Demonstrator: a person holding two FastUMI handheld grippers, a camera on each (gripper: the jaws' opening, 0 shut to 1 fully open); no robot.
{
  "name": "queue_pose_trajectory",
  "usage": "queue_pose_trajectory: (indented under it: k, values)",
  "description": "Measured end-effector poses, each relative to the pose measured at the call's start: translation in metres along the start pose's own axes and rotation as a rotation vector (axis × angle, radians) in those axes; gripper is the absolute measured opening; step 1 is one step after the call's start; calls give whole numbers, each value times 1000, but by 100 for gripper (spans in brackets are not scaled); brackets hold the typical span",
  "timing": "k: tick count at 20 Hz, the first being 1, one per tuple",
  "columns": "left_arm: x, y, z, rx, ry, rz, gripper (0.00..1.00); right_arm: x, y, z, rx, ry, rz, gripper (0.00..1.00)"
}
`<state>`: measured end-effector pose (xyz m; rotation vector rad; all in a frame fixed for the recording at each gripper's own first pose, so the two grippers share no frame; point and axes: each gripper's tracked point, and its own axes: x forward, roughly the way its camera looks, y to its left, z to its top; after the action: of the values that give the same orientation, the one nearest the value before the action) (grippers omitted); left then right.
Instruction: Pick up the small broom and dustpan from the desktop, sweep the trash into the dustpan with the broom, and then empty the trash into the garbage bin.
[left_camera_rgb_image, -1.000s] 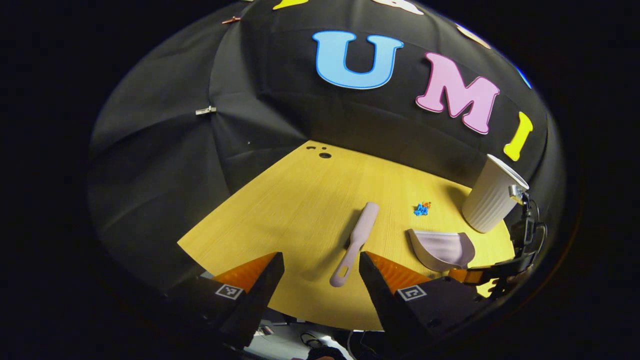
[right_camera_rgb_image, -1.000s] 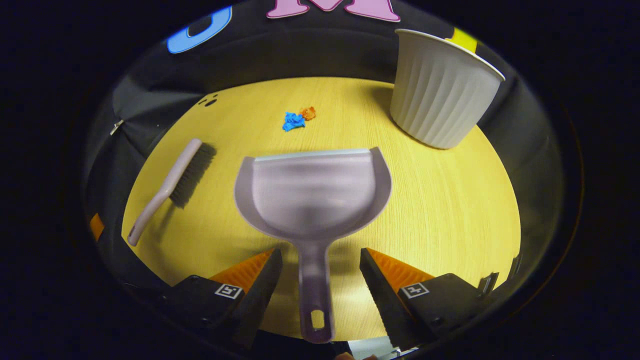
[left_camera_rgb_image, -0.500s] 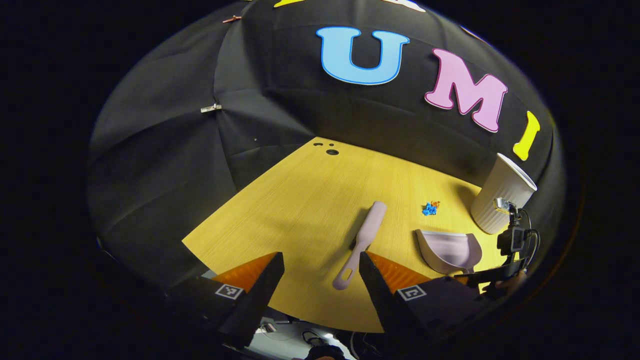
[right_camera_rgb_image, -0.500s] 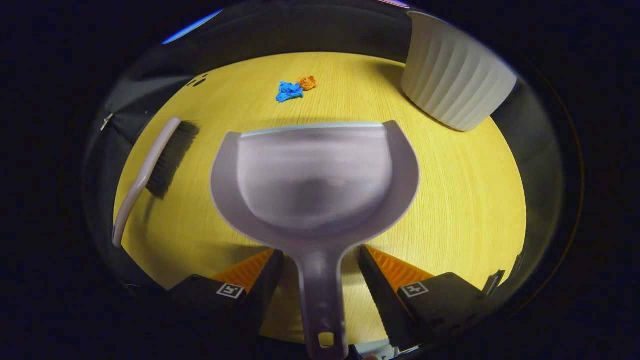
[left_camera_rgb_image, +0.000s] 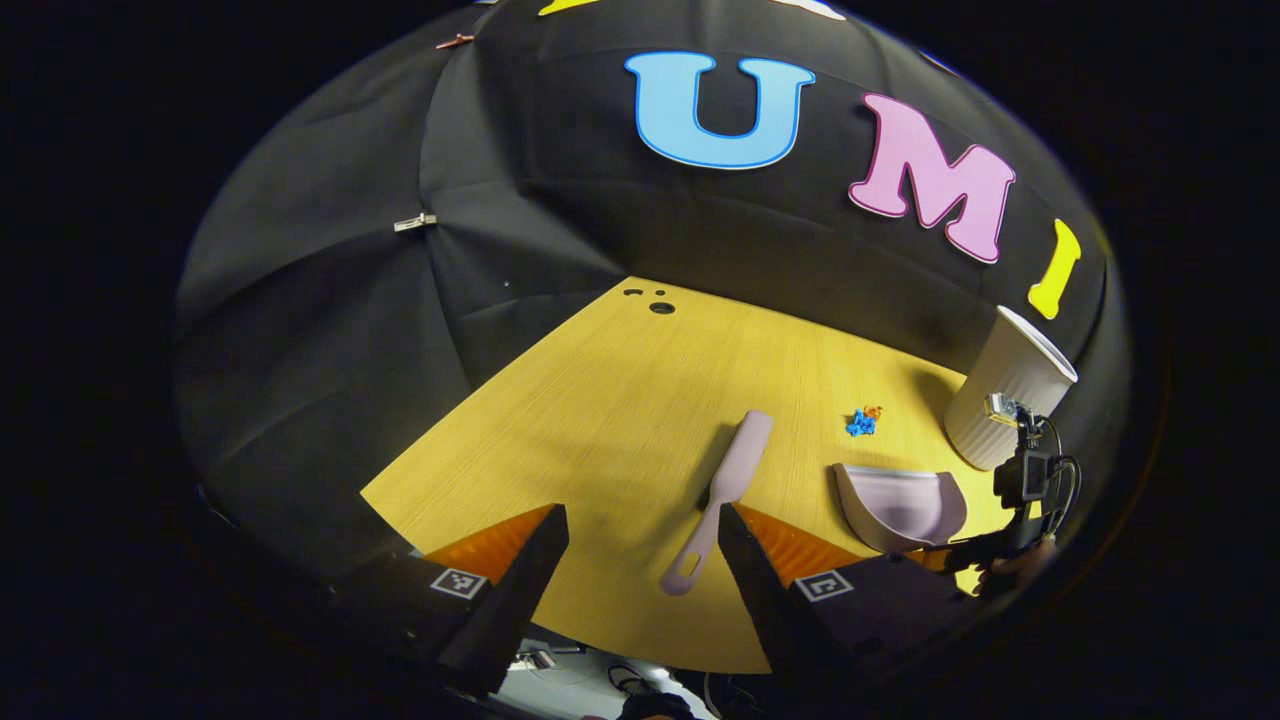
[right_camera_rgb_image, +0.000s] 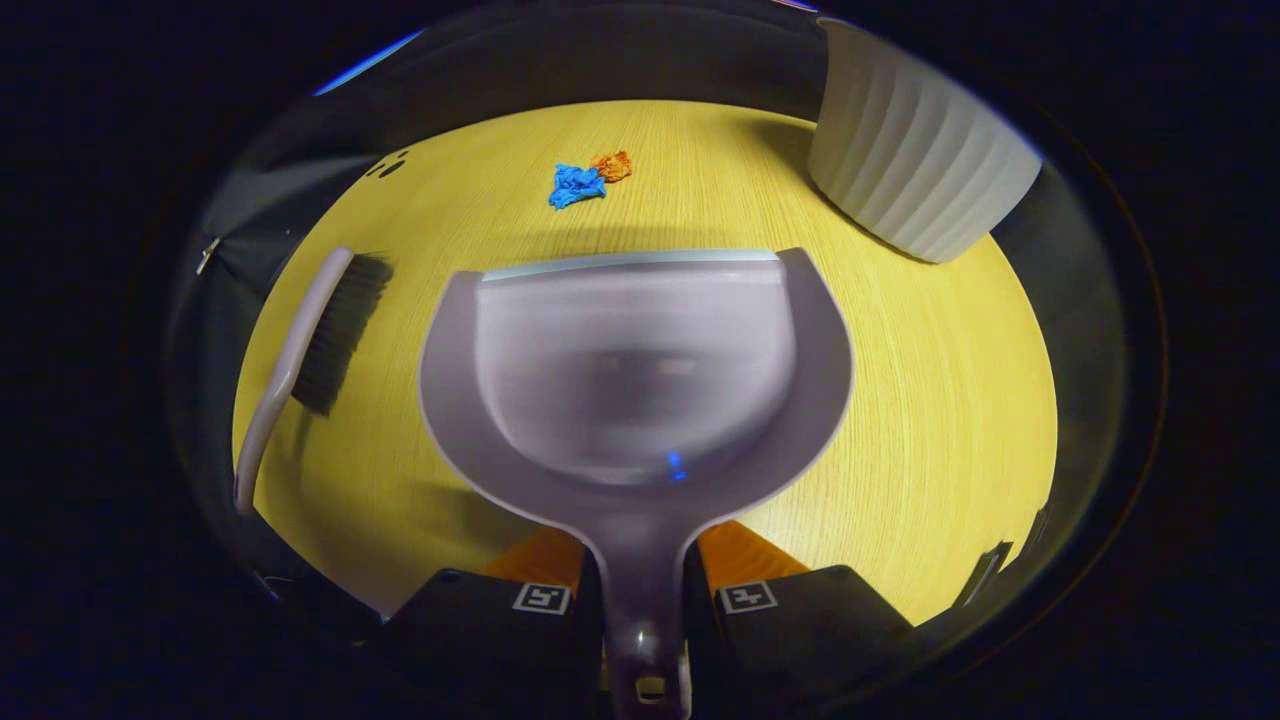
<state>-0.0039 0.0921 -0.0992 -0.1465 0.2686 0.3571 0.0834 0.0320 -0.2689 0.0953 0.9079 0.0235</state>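
A pale lilac dustpan (right_camera_rgb_image: 635, 370) lies flat on the yellow desktop (right_camera_rgb_image: 930, 400), mouth facing away. My right gripper (right_camera_rgb_image: 643, 570) is shut on its handle, both fingers pressed against it. Blue and orange crumpled trash (right_camera_rgb_image: 585, 182) sits just beyond the pan's lip. The small broom (right_camera_rgb_image: 310, 345) lies left of the pan, bristles dark. In the left gripper view the broom (left_camera_rgb_image: 735, 470) lies ahead with its handle end reaching between the fingers of my open left gripper (left_camera_rgb_image: 642, 520), which is not touching it. The dustpan (left_camera_rgb_image: 900, 505), trash (left_camera_rgb_image: 861, 421) and the right gripper (left_camera_rgb_image: 1000, 545) are to the right.
A ribbed white garbage bin (right_camera_rgb_image: 915, 170) stands at the far right of the desk, also the bin (left_camera_rgb_image: 1010, 400) beyond the dustpan. Small dark holes (left_camera_rgb_image: 660, 307) mark the desk's far corner. The desk's near edge runs just under both grippers. Black cloth walls surround the desk.
My right gripper moved forward over the dustpan handle and its fingers closed on it. My left gripper stayed open and shifted only slightly near the broom handle.
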Motion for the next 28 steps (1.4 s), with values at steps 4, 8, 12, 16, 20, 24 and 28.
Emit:
queue_pose_trajectory:
  k: [4, 8, 12, 16, 20, 24, 28]
  values:
    - [24, -24, 9, 29, 63, -127, 96, 1, 0, 0, -6, 18, 27, 34]
    - [60, -47, -8, 88, 232, -246, 95, -1, 0, 0, -12, 22, 52, 37]
    - [93, -76, -24, 87, 371, -320, 91, -1, -1, 0, -23, 14, 59, 36]
    - [123, -86, -38, 201, 448, -306, 89, -2, 0, 0, -51, 13, 66, 36]
    - [146, -89, -55, 296, 496, -277, 88, -1, -1, 0, -78, 10, 79, 36]
    - [160, -85, -64, 348, 509, -246, 87, -1, -1, 1, -88, 7, 96, 36]
    - [165, -84, -76, 417, 513, -229, 83, -1, -1, 1, -101, 1, 103, 36]
